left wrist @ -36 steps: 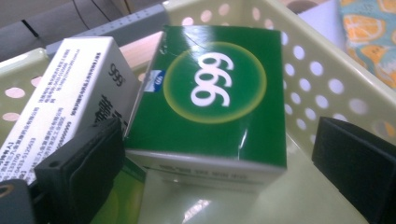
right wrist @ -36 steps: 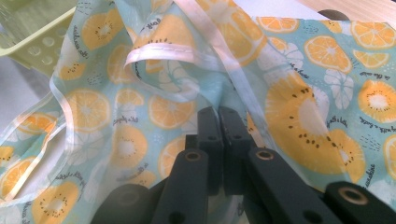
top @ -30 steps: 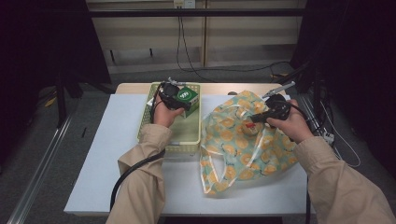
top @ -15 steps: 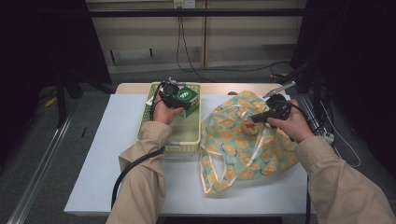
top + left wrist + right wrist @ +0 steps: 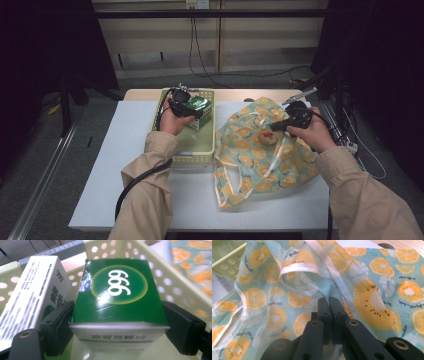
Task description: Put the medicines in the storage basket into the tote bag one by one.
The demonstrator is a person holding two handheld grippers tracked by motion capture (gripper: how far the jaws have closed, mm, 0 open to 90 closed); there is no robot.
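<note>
Left gripper (image 5: 117, 332) is clamped across the green box (image 5: 117, 292), one jaw on each side face, at the centre of the left gripper view; in the high view the box (image 5: 198, 106) sits above the far end of the pale basket (image 5: 192, 160), upper centre of the frame. Right gripper (image 5: 329, 305) has its jaws pressed together on the fruit-print bag (image 5: 372, 297); whether fabric is actually pinched between them cannot be confirmed.

Risk assessment:
- Glossy carton faces offer little friction. A quick swing toward the bag could let the box twist or slide out.
- The white box (image 5: 27, 297) stands just beside the left jaw. Lifting at an angle could drag or tip it.
- If the right grip is only on one thin layer, the bag mouth may collapse, and the box would land on top of the fabric.
</note>
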